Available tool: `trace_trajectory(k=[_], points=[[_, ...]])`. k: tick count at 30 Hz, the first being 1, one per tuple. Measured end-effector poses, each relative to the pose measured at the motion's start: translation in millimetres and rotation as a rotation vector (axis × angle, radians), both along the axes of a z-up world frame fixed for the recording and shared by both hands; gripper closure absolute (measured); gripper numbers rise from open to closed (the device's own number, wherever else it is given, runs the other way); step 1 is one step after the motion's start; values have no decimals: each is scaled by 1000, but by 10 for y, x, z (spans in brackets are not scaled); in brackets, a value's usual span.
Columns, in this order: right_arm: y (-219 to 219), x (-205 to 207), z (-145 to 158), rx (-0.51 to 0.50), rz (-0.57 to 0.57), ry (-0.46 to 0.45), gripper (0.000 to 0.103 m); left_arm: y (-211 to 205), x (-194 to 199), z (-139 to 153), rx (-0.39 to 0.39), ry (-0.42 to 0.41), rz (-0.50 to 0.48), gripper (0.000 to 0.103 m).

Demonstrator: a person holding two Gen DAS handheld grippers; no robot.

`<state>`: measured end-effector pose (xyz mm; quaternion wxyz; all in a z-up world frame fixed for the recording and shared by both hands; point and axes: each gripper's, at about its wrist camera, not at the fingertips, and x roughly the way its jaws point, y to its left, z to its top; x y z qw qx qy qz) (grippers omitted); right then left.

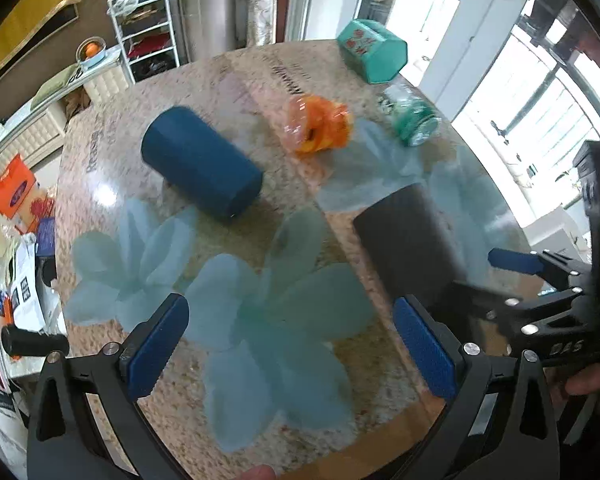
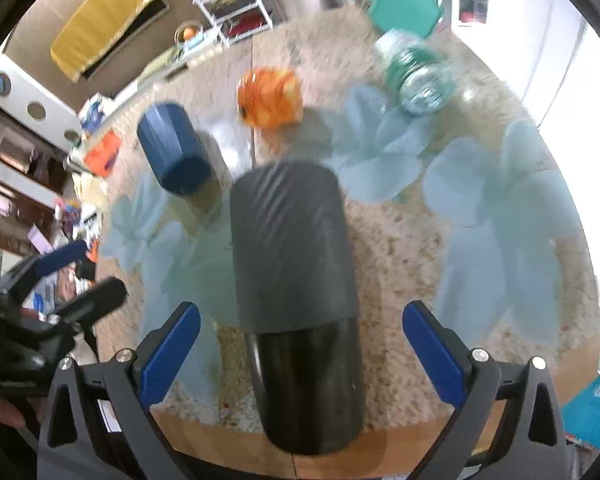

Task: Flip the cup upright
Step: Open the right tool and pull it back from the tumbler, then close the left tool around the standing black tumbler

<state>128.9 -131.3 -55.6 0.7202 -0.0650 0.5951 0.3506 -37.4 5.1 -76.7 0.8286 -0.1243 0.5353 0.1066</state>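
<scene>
A black cup (image 2: 296, 280) lies on its side on the round table, its length running between my right gripper's (image 2: 300, 354) open fingers without touching them. In the left wrist view the black cup (image 1: 404, 236) lies at the right, with the right gripper (image 1: 540, 280) around its near end. A dark blue cup (image 1: 200, 160) lies on its side further left; it also shows in the right wrist view (image 2: 172, 152). My left gripper (image 1: 292, 350) is open and empty above the table's flower pattern.
An orange wrapped object (image 1: 320, 124), a clear green-labelled jar (image 1: 412, 118) on its side and a teal box (image 1: 374, 50) sit at the table's far side. The round table's near wooden edge (image 2: 400, 444) lies just below the grippers. Room clutter lies left of the table.
</scene>
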Motion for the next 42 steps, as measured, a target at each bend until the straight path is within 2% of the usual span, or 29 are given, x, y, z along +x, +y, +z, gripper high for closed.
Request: trace_trajectory(k=[9,19,24,27,33,38,42], points=[[-358,120,443,58,-62,-33,1,-291,194,264,-37,2,-11,0],[-593,393,555,64,40,-20,1,-597,503,290,-105,65,90,0],[-800,568,527,65,84,-1,1,-716,697,126,-142,124,150,0],[-890,684,429,64,105,30,1,-720,845,-51,-133,177,193,0],[-1051,849,356,49,146,44,1,-607,1076,-507,-215,271,308,0],[-1158,1027,278,42,139,64,1,-617,1217,-818,-208,350,308,0],[-1179,1134,250,43,136,77,1,-550,1259,-965,-238,369,337,0]])
